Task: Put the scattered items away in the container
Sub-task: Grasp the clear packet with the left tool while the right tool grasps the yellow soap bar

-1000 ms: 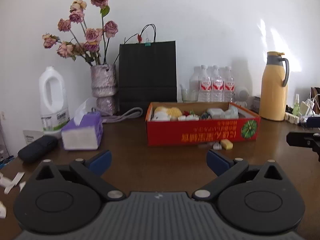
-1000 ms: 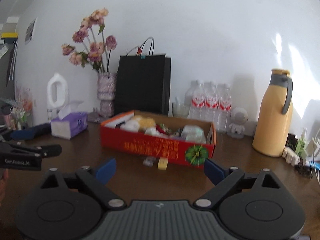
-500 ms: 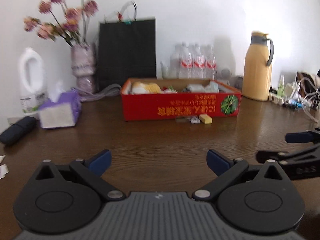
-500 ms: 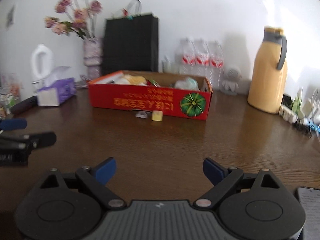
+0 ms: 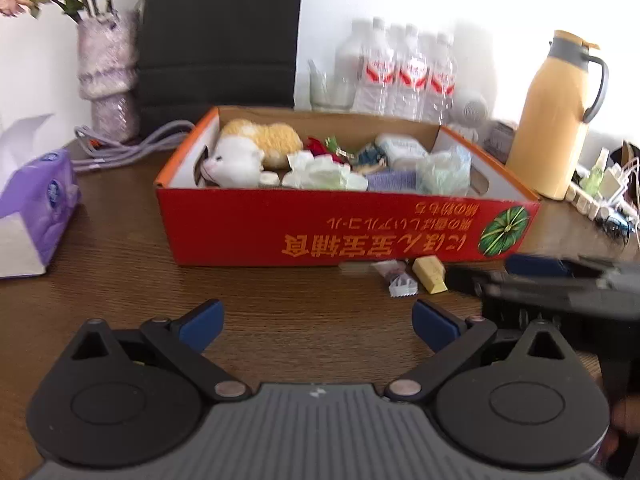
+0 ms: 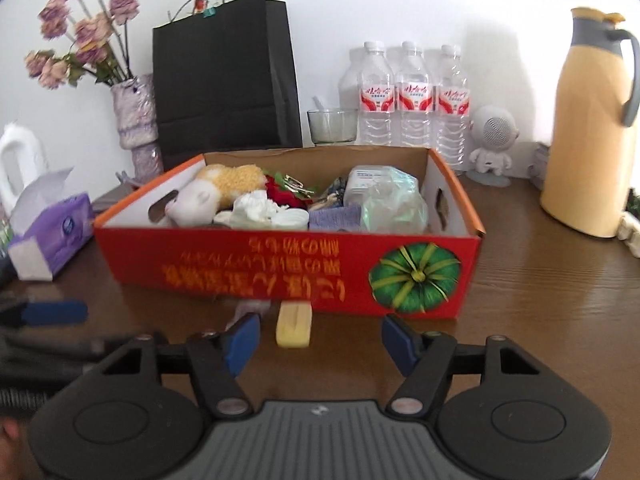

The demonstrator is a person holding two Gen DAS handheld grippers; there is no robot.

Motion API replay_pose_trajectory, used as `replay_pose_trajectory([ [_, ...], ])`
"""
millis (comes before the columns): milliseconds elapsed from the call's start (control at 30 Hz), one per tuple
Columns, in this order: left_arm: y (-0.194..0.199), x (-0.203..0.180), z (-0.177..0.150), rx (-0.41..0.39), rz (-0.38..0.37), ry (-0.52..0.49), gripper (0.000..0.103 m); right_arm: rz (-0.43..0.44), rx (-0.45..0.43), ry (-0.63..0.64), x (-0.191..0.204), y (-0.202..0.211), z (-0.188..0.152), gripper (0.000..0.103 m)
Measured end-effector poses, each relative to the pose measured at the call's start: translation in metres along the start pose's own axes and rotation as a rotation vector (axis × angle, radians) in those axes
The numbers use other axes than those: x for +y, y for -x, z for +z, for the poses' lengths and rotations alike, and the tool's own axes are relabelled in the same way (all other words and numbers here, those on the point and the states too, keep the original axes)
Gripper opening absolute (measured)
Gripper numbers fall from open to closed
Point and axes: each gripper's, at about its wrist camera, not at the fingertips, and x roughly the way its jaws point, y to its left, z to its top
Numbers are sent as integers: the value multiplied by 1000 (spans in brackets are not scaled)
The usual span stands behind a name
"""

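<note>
Red box [image 6: 280, 276] mid-frame, yellow block [image 6: 294, 324] touching its front wall, right gripper [image 6: 320, 340] low centre, jaws closing, nothing clamped, left gripper [image 5: 316, 322] jaws apart, empty

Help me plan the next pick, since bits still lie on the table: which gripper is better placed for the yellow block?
Right. The right gripper has the yellow block almost between its closing jaws, untouched; the left gripper sits farther back.
</note>
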Motion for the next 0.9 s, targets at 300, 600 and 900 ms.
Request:
replay_pose_trajectory([
  [300,-19,-13,-2,57,-39,-61,94,29,73,42,5,-27,2,20],
  [600,-50,-45,24,101,-81,-30,54,-71,14,-62,-35,20,-4,19],
  [900,-35,-44,14,89,-58,-17,23,-5,45,9,-24,40,-24,19],
])
